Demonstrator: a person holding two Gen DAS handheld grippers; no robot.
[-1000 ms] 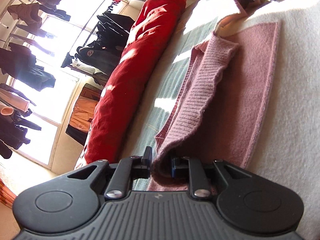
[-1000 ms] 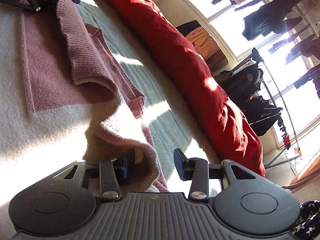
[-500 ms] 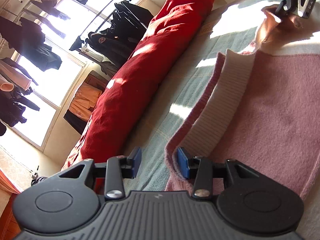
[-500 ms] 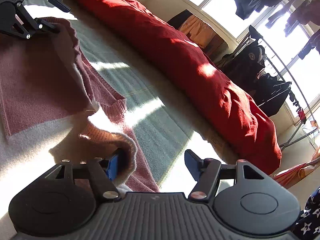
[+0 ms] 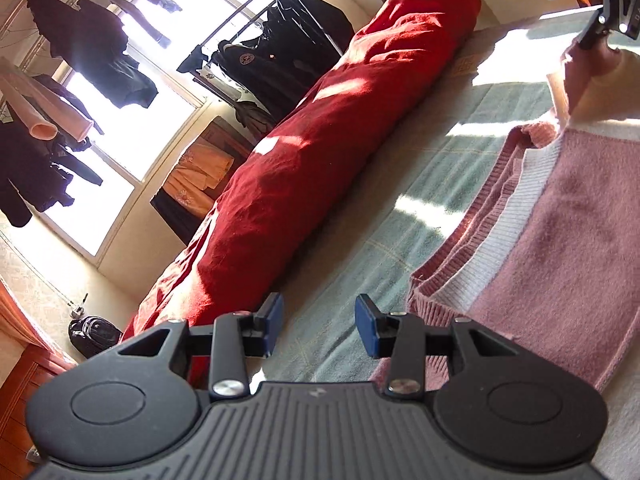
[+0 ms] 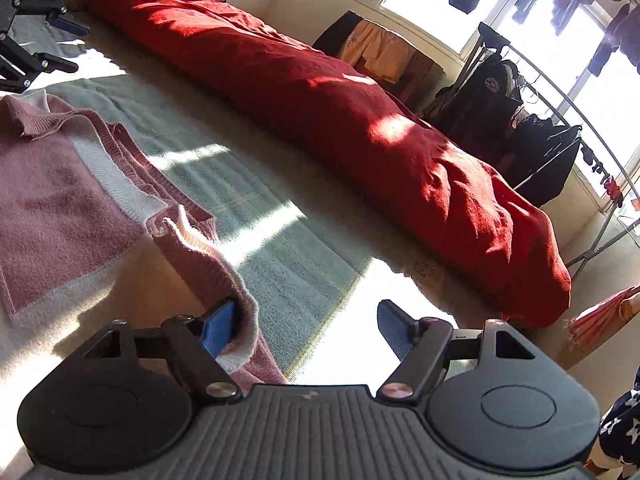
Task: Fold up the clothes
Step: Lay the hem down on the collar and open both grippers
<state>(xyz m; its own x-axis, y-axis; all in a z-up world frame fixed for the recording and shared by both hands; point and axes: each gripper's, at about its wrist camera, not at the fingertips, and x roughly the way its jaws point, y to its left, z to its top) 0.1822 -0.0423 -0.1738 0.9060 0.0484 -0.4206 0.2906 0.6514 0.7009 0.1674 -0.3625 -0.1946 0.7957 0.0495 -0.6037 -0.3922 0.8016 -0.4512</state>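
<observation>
A pink knit sweater (image 5: 560,240) with white bands lies folded on the pale green bedsheet (image 5: 400,208). My left gripper (image 5: 318,324) is open over the sheet just left of the sweater's ribbed hem, with nothing between its blue pads. In the right wrist view the sweater (image 6: 60,184) spreads to the left, and a raised hem corner (image 6: 236,300) leans on the left pad (image 6: 218,330). My right gripper (image 6: 308,328) is opening, and its other pad stands far from the cloth. Each gripper shows in the other's view: the right gripper (image 5: 576,8), the left gripper (image 6: 68,46).
A long rolled red duvet (image 5: 320,160) lies along the bed's far side. Behind it are windows, a rack of dark clothes (image 6: 520,128) and a black backpack (image 5: 94,338) on the floor. Star-print fabric (image 6: 624,424) shows at the lower right.
Both grippers let go of the sweater's ribbed edge and lifted back. The raised fold has dropped flat onto the sweater, and only a corner still leans on the right gripper's left pad.
</observation>
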